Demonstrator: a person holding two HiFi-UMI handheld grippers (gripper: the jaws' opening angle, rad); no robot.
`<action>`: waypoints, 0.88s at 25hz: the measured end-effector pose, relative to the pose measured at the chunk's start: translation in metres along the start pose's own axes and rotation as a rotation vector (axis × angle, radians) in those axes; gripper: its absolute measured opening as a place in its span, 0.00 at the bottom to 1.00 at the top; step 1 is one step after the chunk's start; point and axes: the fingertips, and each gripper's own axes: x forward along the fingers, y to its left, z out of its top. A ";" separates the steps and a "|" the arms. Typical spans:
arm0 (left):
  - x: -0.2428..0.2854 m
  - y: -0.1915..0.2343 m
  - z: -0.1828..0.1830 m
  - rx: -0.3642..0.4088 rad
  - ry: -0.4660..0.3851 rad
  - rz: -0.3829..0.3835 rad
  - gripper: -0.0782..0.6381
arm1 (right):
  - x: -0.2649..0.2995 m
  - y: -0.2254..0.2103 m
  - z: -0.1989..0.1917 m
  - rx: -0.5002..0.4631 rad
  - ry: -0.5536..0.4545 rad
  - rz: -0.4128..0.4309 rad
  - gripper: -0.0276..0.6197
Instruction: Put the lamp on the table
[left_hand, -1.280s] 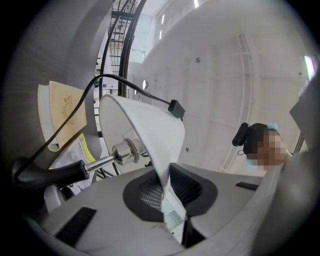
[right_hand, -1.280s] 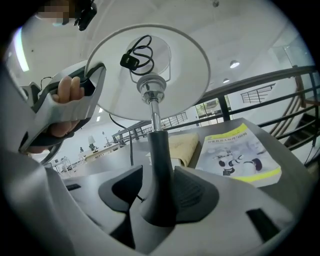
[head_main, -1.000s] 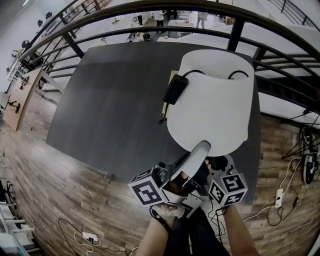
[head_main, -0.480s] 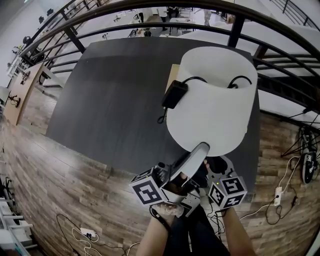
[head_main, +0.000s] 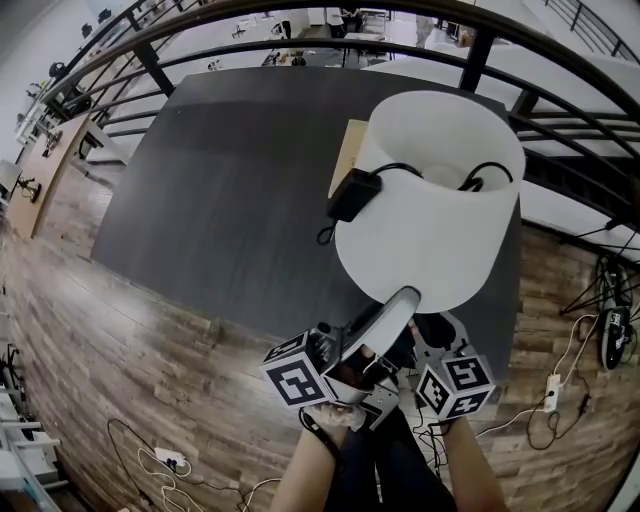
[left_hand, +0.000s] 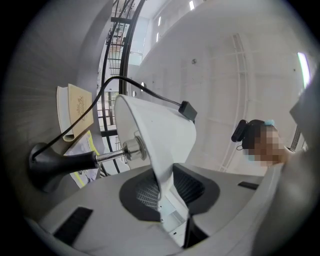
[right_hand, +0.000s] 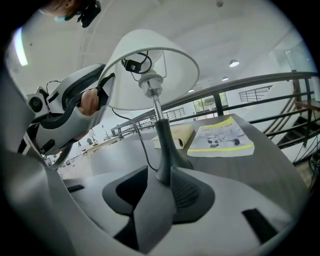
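The lamp has a white drum shade (head_main: 430, 200) and stands at the right of the dark table (head_main: 230, 180). My left gripper (head_main: 405, 300) is shut on the shade's lower rim (left_hand: 160, 135), which runs between the pads. A black adapter (head_main: 353, 193) hangs on the cord by the shade. In the right gripper view the black lamp base (right_hand: 167, 160) rises from the tabletop, its foot hidden behind my jaws. My right gripper (right_hand: 160, 195) is closing, with the base's neck between its tips and the left pad still apart from it. In the head view the right gripper (head_main: 432, 335) sits under the shade.
A tan book (right_hand: 175, 135) and a yellow-edged booklet (right_hand: 222, 137) lie on the table just beyond the lamp. A dark railing (head_main: 560, 110) curves round the table's far and right sides. Cables and a power strip (head_main: 555, 390) lie on the wooden floor at the right.
The shade has drifted slightly to the right and farther over the table. Both grippers keep their places under it.
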 end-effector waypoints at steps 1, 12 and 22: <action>-0.002 0.000 -0.001 0.001 -0.001 -0.002 0.24 | -0.001 0.000 -0.002 0.002 0.000 -0.002 0.28; -0.012 -0.002 -0.007 0.005 -0.003 -0.013 0.25 | -0.005 0.010 -0.007 0.010 -0.013 0.010 0.27; -0.018 0.000 -0.009 0.005 -0.020 -0.019 0.25 | -0.006 0.013 -0.013 0.000 0.003 0.016 0.26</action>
